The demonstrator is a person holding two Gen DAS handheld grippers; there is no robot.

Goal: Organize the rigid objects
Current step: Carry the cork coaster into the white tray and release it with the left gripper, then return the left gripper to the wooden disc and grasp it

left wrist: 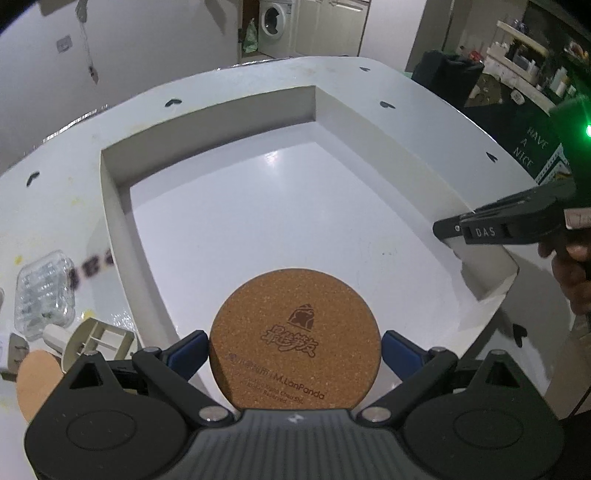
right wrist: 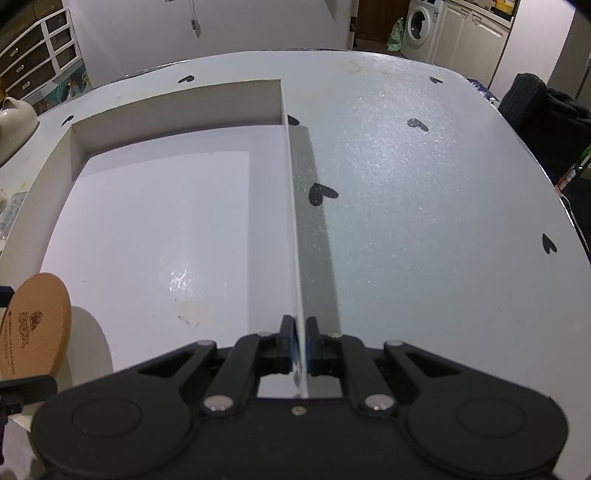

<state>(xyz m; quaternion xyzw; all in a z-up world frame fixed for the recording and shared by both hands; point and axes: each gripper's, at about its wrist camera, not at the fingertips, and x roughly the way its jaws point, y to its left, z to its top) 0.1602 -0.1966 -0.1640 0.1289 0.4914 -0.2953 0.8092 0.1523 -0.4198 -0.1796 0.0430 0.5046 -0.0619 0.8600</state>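
Cork coaster held over the white box

The left gripper (left wrist: 294, 350) pinches the round cork coaster (left wrist: 294, 343) (printed side up) above the white box's (left wrist: 221, 206) near edge; the right gripper (right wrist: 300, 332) is clamped on the box's thin right wall (right wrist: 293, 221).

A washing machine (left wrist: 272, 22) stands beyond the table (left wrist: 74, 192).

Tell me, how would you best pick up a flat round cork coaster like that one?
By its rim, on two opposite edges, as the left tongs hold the cork coaster now. It is thin and flat, so coming from its near edge leaves its faces free.
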